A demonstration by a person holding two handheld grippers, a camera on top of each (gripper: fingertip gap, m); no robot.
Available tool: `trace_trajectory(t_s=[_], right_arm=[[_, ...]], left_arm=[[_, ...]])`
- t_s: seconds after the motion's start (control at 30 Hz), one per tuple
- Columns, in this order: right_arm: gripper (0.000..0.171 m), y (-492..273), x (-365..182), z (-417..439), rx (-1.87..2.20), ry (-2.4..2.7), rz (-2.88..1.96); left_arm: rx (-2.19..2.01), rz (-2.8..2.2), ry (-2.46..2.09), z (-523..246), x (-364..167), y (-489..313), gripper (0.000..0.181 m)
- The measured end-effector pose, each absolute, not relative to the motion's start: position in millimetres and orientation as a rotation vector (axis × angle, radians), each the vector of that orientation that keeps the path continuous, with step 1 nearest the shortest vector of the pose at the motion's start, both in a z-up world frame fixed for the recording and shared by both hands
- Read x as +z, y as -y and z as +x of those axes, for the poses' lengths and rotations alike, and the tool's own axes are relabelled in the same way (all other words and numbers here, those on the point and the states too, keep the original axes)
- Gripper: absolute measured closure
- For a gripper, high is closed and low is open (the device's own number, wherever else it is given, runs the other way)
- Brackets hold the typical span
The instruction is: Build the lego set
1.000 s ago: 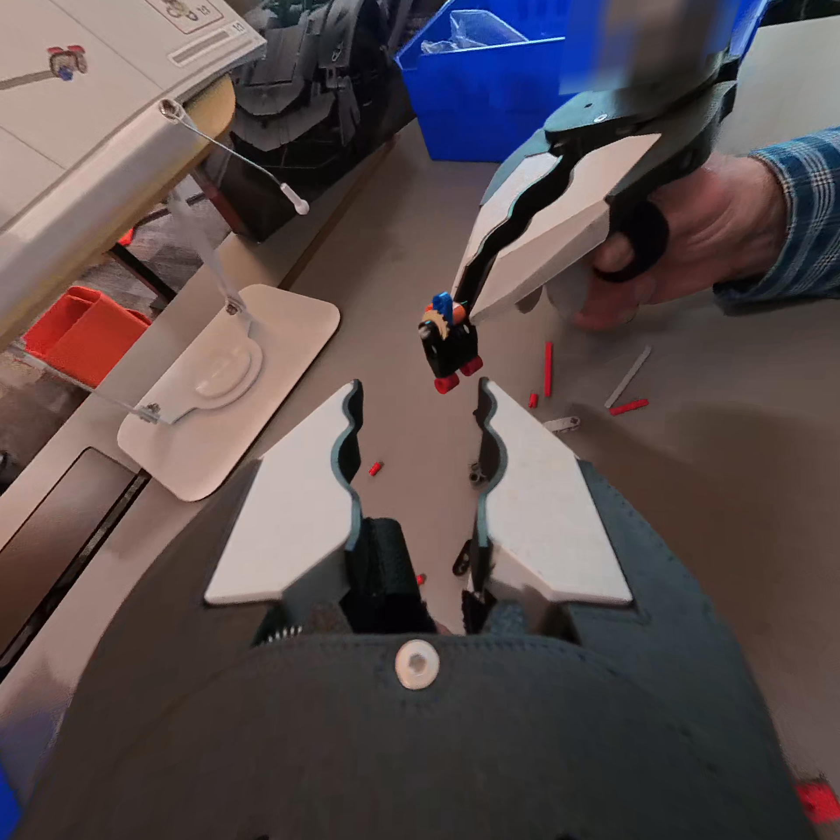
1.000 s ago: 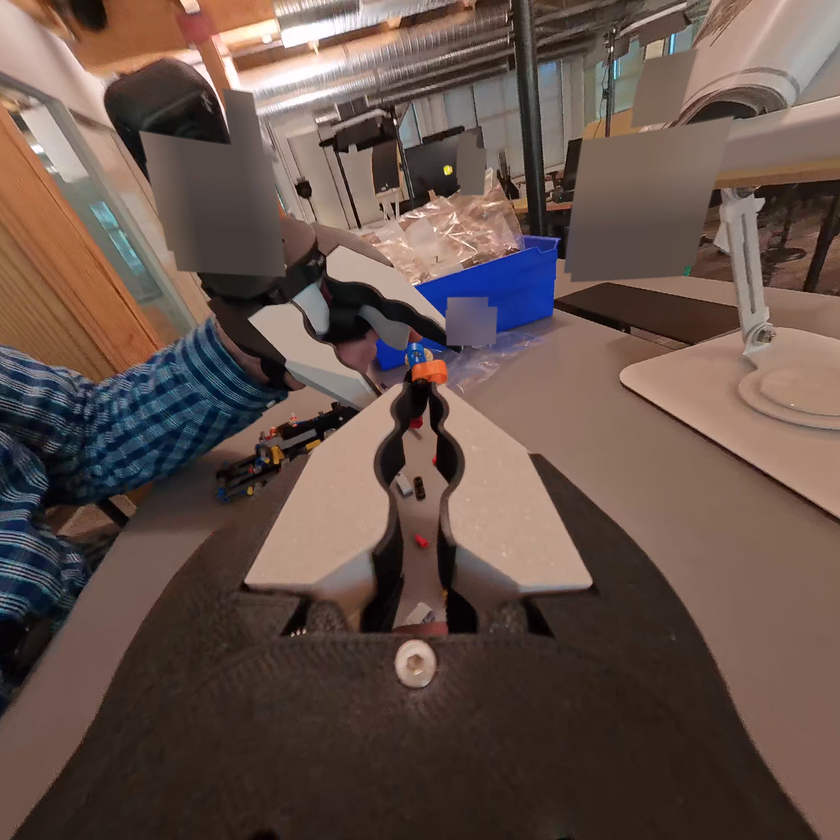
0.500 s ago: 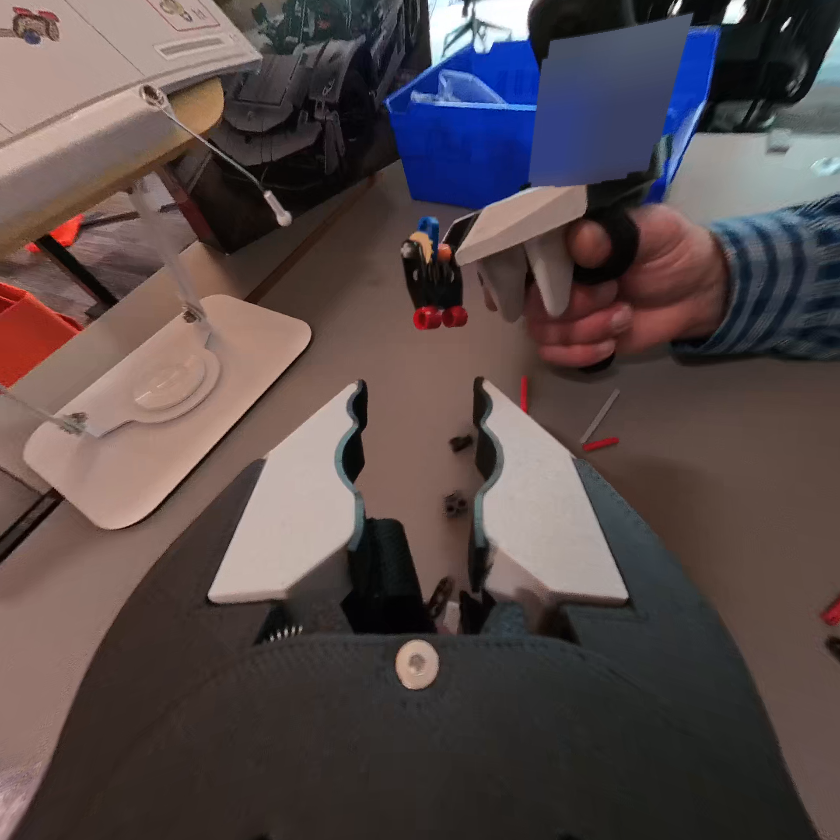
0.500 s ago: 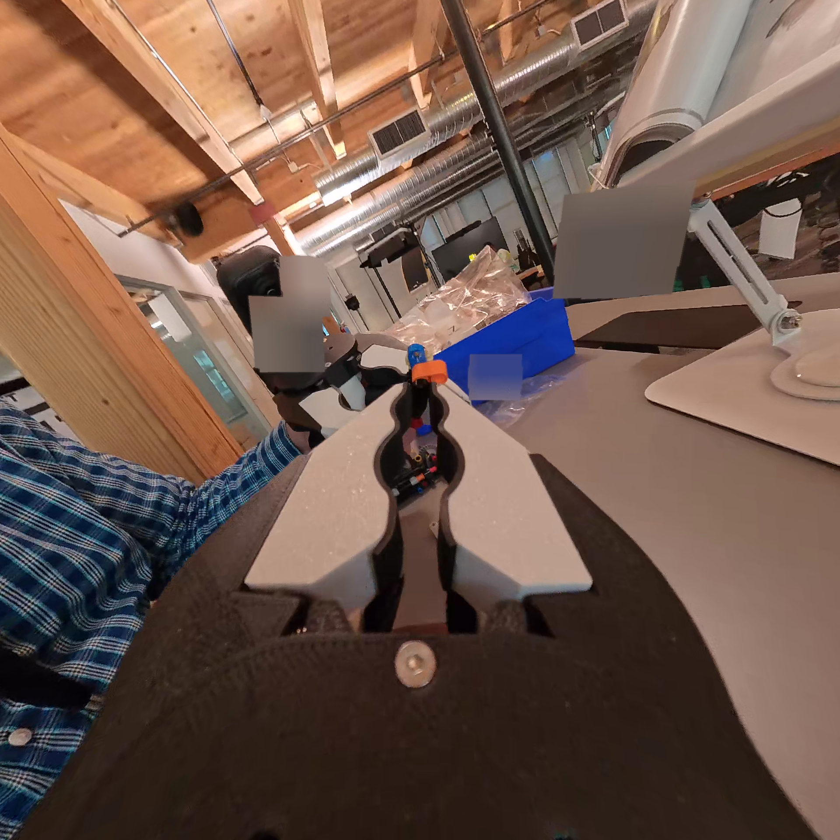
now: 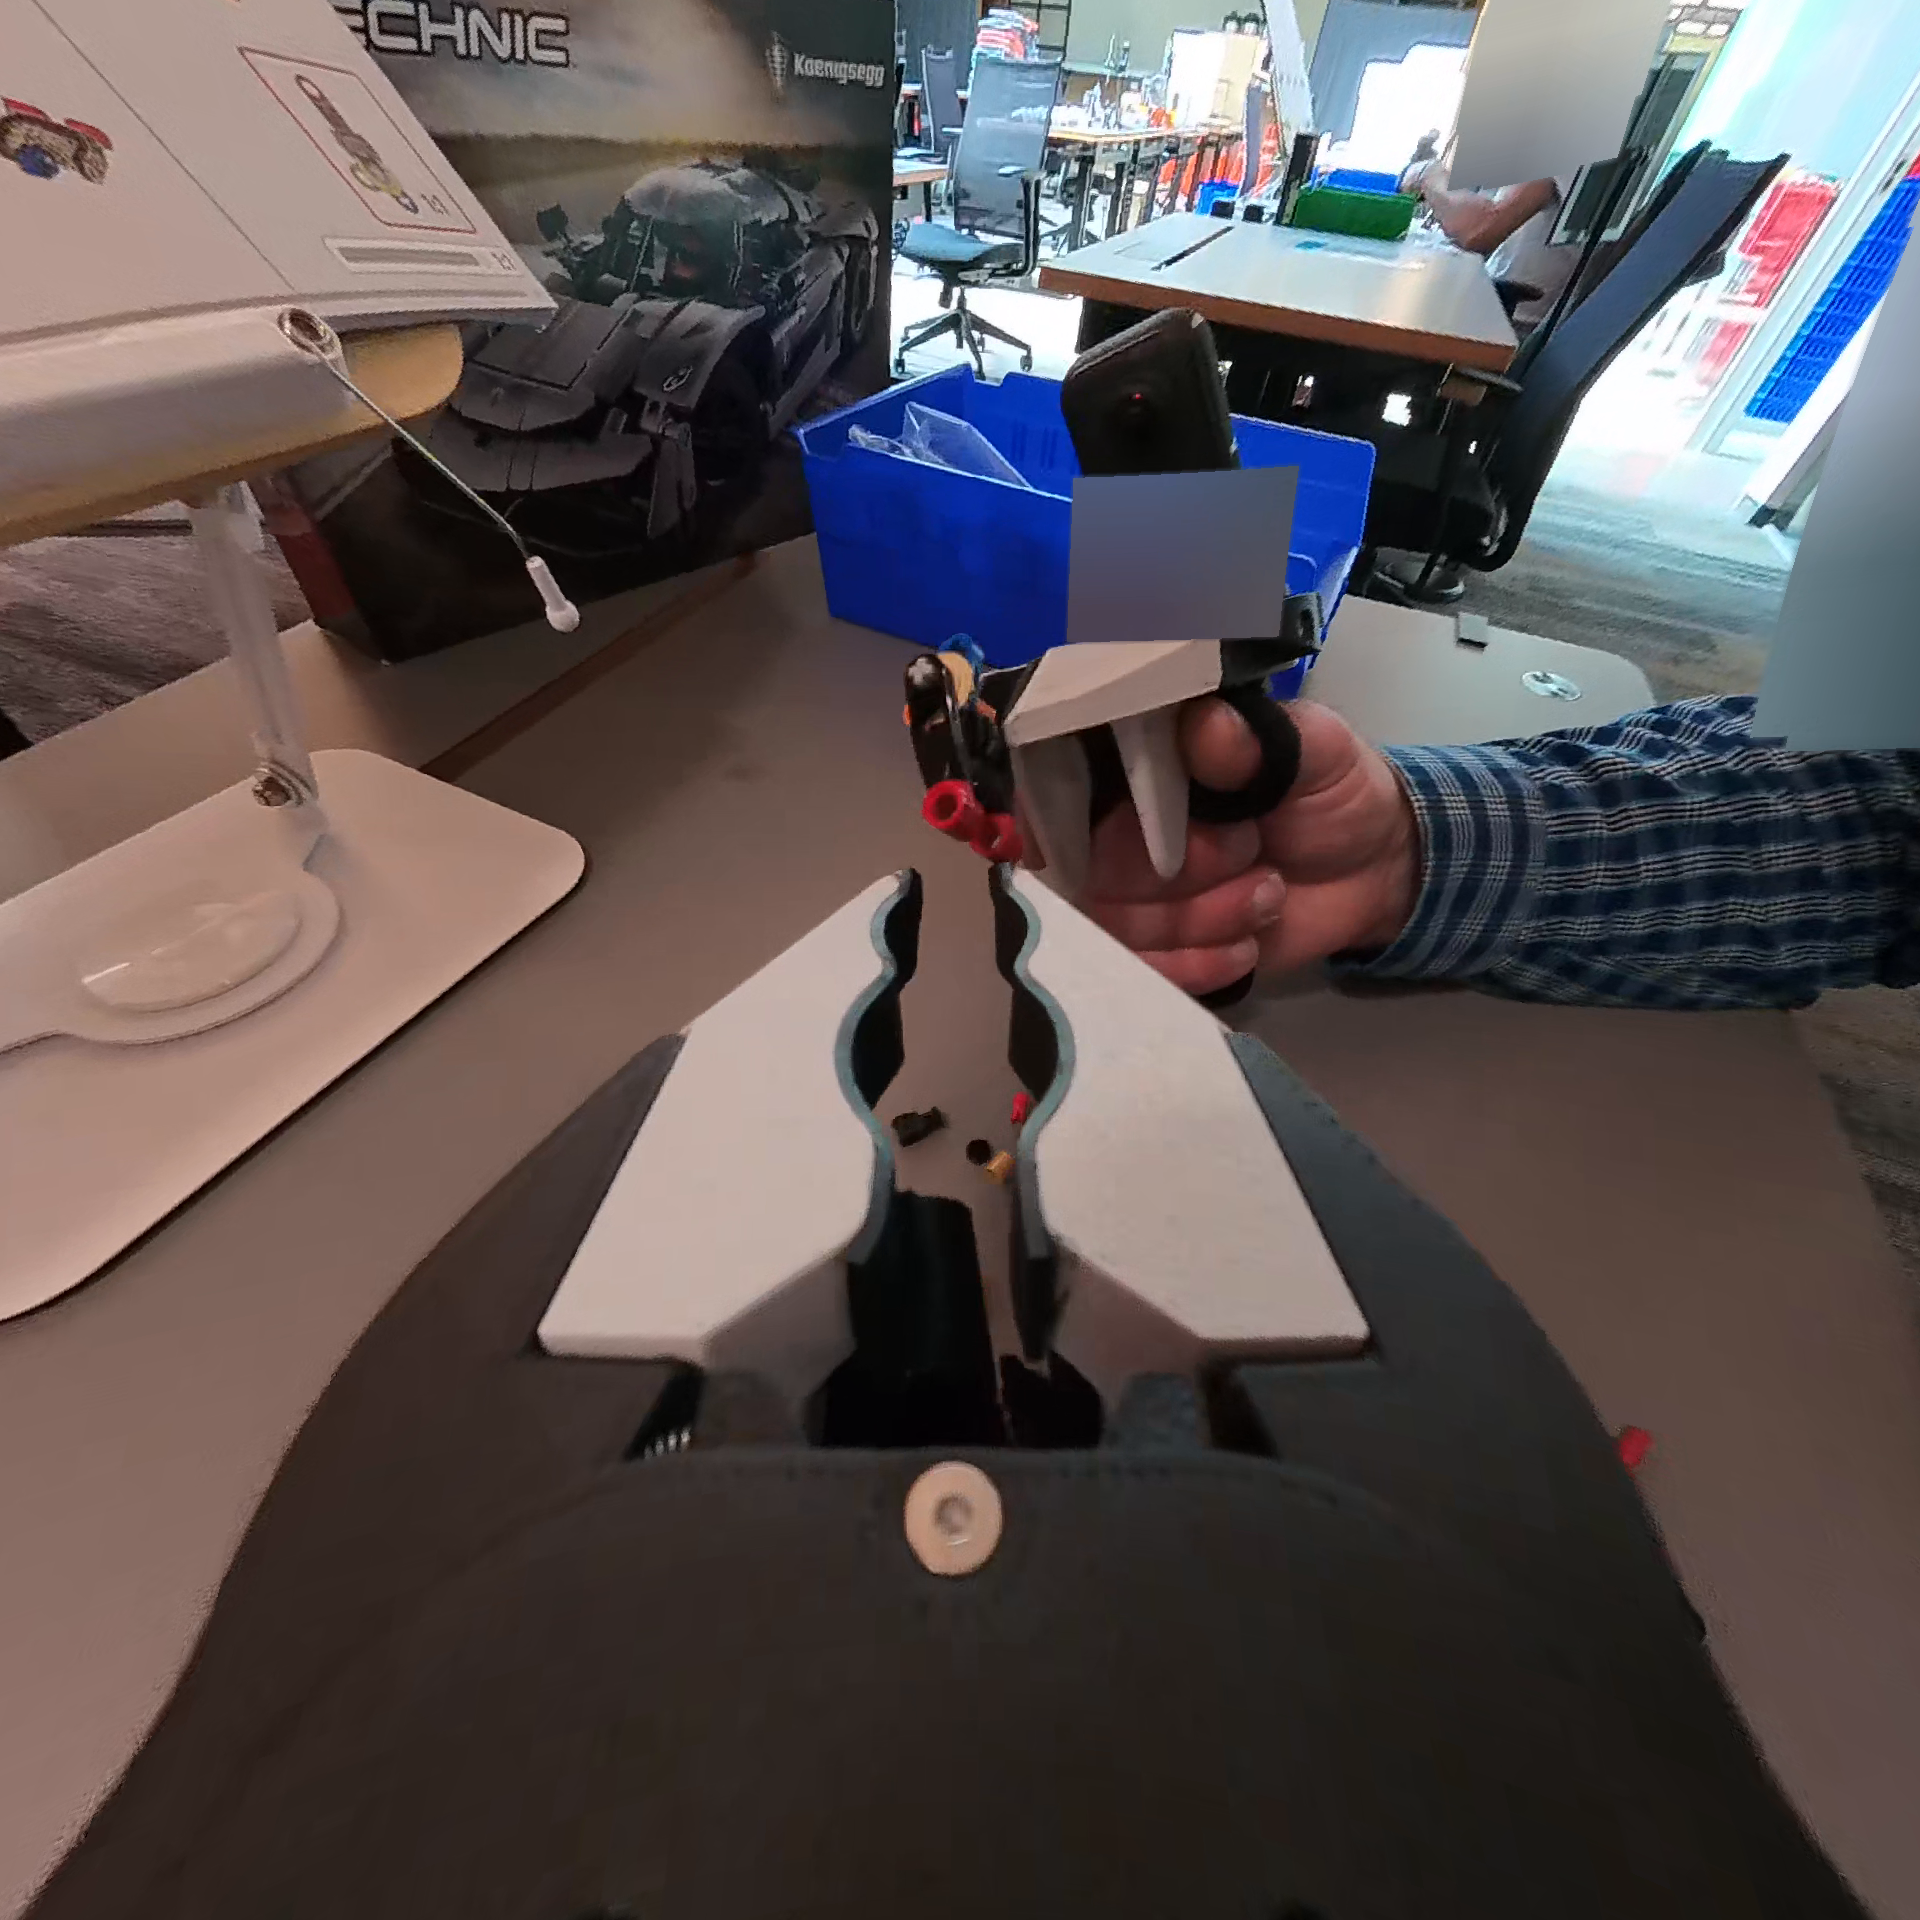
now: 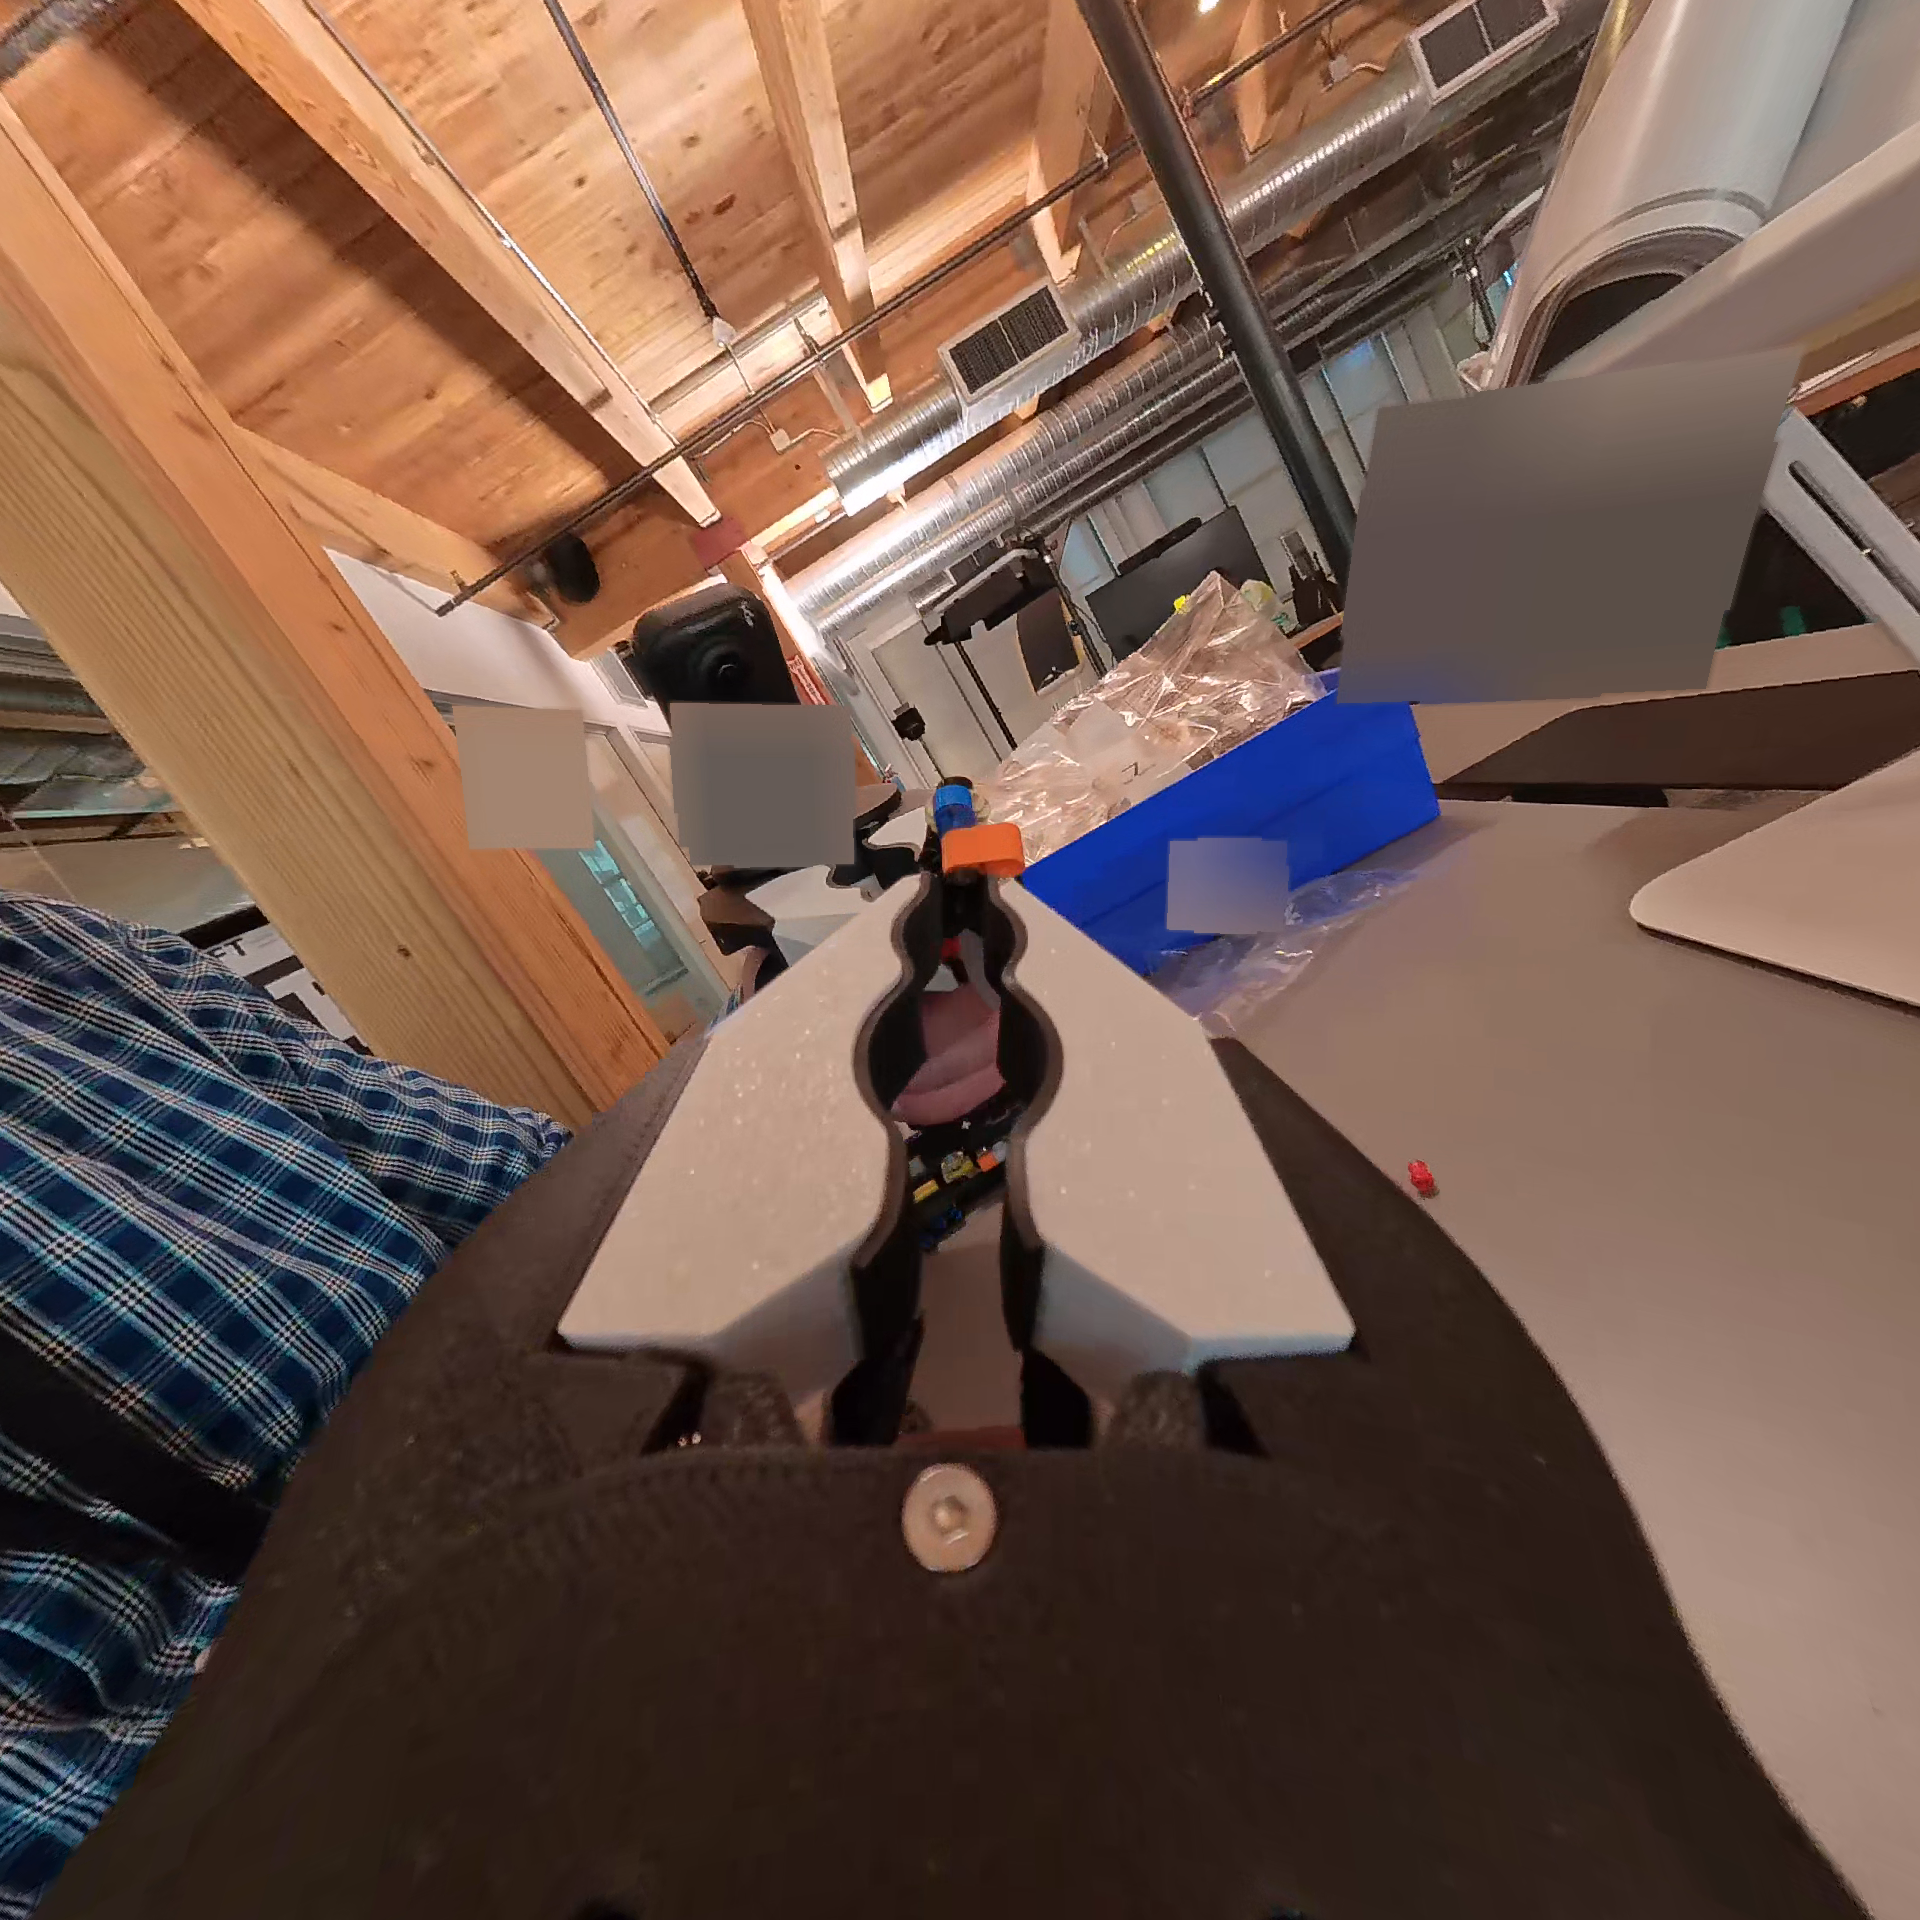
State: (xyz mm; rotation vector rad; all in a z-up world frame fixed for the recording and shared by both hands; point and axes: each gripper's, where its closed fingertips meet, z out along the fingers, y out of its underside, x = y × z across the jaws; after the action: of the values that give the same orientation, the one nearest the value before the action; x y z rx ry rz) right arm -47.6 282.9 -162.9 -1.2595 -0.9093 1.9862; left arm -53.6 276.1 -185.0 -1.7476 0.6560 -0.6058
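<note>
My right gripper [image 6: 961,883] is shut on a small lego assembly [image 6: 977,844]: black, with an orange piece and a blue pin on top. The left wrist view shows the same assembly [image 5: 951,748], with two red connectors at its lower end, held in the air by the right gripper [image 5: 1013,717] in a person's hand. My left gripper [image 5: 953,883] is just below those red connectors. Its fingers stand a narrow gap apart with nothing between them. The left gripper's white fingers [image 6: 800,894] show faintly beyond the assembly in the right wrist view.
A blue bin [image 5: 935,551] with plastic bags stands at the back. The set's box [image 5: 665,312] and a white stand base [image 5: 260,935] with the instruction booklet are on the left. Small loose pieces [image 5: 920,1122] lie on the grey table [image 5: 675,790]. A red pin [image 6: 1421,1176] lies at the right. My two grippers' fingertips are within a few centimetres of each other.
My left jaws have narrowed from wide apart to a small gap, with nothing in them. Both grippers have tilted upward, and the held assembly now hangs nearer to my left fingertips.
</note>
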Motion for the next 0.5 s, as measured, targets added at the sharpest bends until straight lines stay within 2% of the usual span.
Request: trace_trajectory(t_s=[0.2,0.33,0.5], right_arm=[[0.167,-280,-161,-47,1.977,0.931,-1.244],[0.167,-273,-162,-48,1.957,0.99,-1.233],[0.167,-268,-163,-50,1.88,1.061,-1.227]], left_arm=[[-0.644,-1.728,-0.671,-52,-180,-271,0.147],[-0.644,-1.706,-0.653,-53,-173,-271,0.152],[-0.664,-1.695,-0.669,-50,-172,-268,0.169]])
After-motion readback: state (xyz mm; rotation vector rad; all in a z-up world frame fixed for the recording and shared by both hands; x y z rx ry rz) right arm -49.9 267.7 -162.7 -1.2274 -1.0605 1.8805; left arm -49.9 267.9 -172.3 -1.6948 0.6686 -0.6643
